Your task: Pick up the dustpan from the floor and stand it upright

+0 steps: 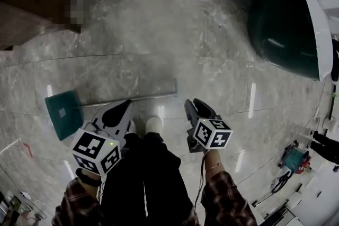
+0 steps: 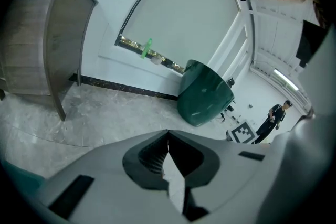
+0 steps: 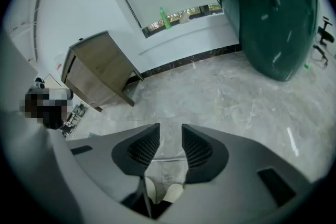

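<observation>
ribbed right claw (image 3: 170, 126), flat teal dustpan (image 1: 62, 113)

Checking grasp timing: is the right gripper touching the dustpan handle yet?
Apart. Right gripper view: the right gripper is open, the dustpan handle lying on the floor beyond it.

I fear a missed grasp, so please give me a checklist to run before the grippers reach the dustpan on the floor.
1. Dustpan lies flat on the floor: ok.
2. Handle uncovered, nothing on it: ok.
3. Right gripper jaws apart and empty: ok.
4. Left gripper jaws apart: not ok, they are together.
5. A gripper lined up on the handle: cannot tell.
</observation>
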The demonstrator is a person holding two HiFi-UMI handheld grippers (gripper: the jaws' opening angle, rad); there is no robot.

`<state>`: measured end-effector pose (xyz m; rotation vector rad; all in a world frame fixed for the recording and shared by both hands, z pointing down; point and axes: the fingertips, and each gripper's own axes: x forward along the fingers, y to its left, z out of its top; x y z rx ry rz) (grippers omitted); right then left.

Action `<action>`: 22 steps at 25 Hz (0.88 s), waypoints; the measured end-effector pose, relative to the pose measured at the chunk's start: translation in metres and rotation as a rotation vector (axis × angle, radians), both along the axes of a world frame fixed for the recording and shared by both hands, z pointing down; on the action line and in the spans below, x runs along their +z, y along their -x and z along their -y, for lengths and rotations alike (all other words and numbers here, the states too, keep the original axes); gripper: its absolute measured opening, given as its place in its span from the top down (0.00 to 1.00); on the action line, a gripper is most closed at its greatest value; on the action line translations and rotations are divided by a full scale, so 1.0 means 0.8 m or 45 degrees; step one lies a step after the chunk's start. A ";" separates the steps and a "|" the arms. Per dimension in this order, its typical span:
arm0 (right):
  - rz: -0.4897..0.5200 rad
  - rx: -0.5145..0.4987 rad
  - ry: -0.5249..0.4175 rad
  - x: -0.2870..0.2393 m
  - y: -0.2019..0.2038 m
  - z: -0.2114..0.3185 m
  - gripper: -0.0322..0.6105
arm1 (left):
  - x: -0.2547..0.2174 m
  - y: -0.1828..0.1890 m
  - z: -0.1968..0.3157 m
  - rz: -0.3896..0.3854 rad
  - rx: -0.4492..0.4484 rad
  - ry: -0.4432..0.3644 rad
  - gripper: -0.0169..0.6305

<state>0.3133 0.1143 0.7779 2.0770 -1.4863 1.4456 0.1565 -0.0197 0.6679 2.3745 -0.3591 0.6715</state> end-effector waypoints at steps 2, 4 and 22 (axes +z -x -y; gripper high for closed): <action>0.003 0.013 0.024 0.052 -0.009 0.000 0.76 | 0.051 -0.003 0.010 0.004 -0.007 0.002 0.96; 0.009 0.023 0.048 0.103 -0.014 0.001 0.76 | 0.102 -0.004 0.018 0.009 -0.011 0.009 0.96; -0.008 0.005 0.369 0.433 -0.058 -0.007 0.76 | 0.367 0.011 0.097 0.004 -0.047 0.082 0.96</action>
